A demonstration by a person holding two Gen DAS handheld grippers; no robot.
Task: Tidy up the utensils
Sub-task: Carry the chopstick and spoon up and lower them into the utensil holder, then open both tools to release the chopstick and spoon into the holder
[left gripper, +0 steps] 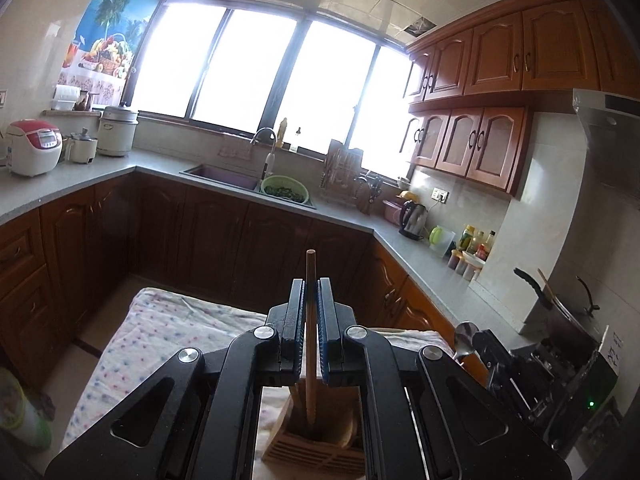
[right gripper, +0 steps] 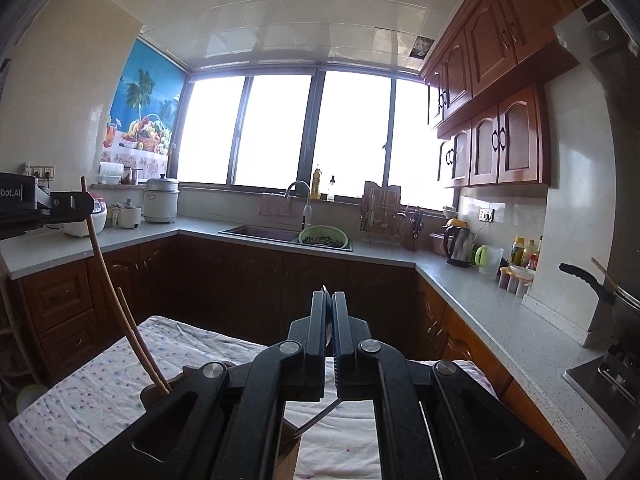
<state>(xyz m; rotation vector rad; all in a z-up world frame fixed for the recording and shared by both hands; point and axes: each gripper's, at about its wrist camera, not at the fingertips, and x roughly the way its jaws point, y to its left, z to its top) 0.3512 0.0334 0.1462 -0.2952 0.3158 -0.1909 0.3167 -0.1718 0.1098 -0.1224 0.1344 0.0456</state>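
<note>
My left gripper (left gripper: 311,284) is shut on a wooden chopstick (left gripper: 310,320) that stands upright, its lower end down inside a slatted wooden utensil holder (left gripper: 316,454). The right wrist view shows this gripper (right gripper: 86,204) at the far left, gripping the long chopstick (right gripper: 98,256), with a second chopstick (right gripper: 138,344) leaning in the holder (right gripper: 158,394). My right gripper (right gripper: 328,298) is shut on a thin metal spoon; its stem (right gripper: 320,416) slants down toward the holder. In the left wrist view the spoon's bowl (left gripper: 464,334) points up beside the right gripper (left gripper: 478,346).
The holder stands on a table under a dotted white cloth (left gripper: 160,332). Grey counters with brown cabinets run around the room, with a sink and green colander (right gripper: 323,237), a kettle (right gripper: 460,246) and a rice cooker (left gripper: 34,146). A stove with a pan (right gripper: 616,296) is close on the right.
</note>
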